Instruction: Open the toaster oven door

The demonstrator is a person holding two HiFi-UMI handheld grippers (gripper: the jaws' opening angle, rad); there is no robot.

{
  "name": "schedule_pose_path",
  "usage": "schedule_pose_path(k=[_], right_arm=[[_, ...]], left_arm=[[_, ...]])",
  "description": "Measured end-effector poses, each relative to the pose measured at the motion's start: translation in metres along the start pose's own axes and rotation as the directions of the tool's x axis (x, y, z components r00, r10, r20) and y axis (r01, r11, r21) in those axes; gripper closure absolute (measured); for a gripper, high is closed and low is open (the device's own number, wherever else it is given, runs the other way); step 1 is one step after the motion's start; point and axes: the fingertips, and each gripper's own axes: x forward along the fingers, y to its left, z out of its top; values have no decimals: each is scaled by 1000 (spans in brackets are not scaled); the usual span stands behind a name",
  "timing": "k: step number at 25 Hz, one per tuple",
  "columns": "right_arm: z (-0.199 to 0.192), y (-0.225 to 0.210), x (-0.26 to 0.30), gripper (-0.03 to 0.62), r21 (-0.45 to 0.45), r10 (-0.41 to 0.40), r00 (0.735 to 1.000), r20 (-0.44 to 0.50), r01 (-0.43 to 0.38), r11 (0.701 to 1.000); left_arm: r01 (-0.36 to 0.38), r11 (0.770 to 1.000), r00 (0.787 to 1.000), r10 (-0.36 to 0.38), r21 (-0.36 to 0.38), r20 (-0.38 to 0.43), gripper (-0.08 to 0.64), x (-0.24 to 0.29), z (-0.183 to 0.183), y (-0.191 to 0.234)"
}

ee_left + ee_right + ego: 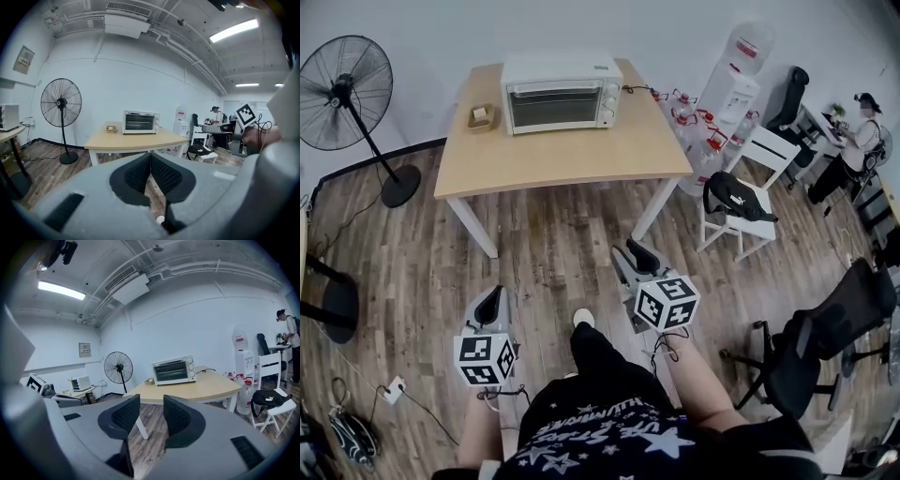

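Observation:
The white toaster oven point(561, 94) stands at the back of the wooden table point(562, 155), its glass door closed and its knobs on the right side. It also shows far ahead in the left gripper view point(140, 122) and in the right gripper view point(173, 370). Both grippers hang low over the wooden floor, well short of the table. My left gripper point(492, 298) is shut with its black pads point(161, 174) touching and nothing between them. My right gripper point(633, 253) is open, with a clear gap between its pads point(177, 416) and nothing in it.
A small wooden tray point(481, 115) sits left of the oven. A standing fan point(342, 89) is at the left. A white chair with a black bag point(739, 200), water jugs point(703, 131) and a dispenser point(741, 61) stand to the right. A black office chair point(825, 328) is near right.

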Motion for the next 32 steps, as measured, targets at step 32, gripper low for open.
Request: schedule_pose_path(k=[32], right_arm=[[87,-169,275,319,124,49,992,-117,-34,992]], left_arm=[[-121,992,993,121,25,5,540,258,123,76]])
